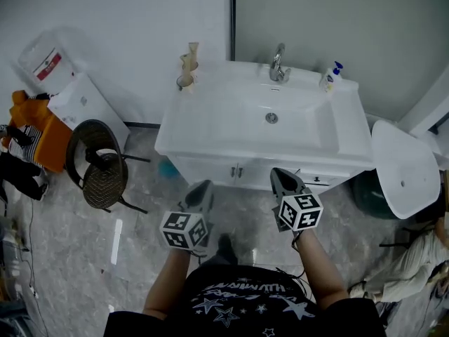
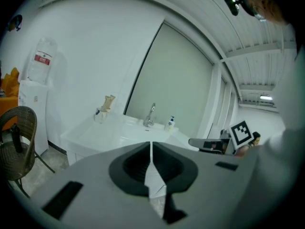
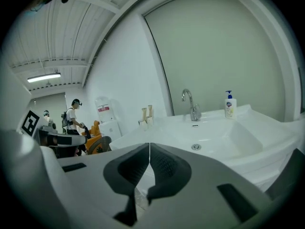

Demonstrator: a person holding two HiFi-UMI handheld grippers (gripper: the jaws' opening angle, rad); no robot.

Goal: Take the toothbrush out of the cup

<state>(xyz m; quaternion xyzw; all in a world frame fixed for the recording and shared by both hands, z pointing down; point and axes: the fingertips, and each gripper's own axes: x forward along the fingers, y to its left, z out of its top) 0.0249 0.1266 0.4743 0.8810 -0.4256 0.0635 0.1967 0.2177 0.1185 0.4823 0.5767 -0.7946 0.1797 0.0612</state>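
Left claw (image 1: 201, 188) and right claw (image 1: 282, 177) are closed and empty, near the sink (image 1: 210, 128); toothbrush (image 1: 191, 53) stands in cup (image 1: 185, 82).

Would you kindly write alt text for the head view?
From above, a person holds the left gripper and right gripper, both shut and empty, just short of a white vanity sink. A cup holding the toothbrush stands at its back left corner, a soap bottle back right.
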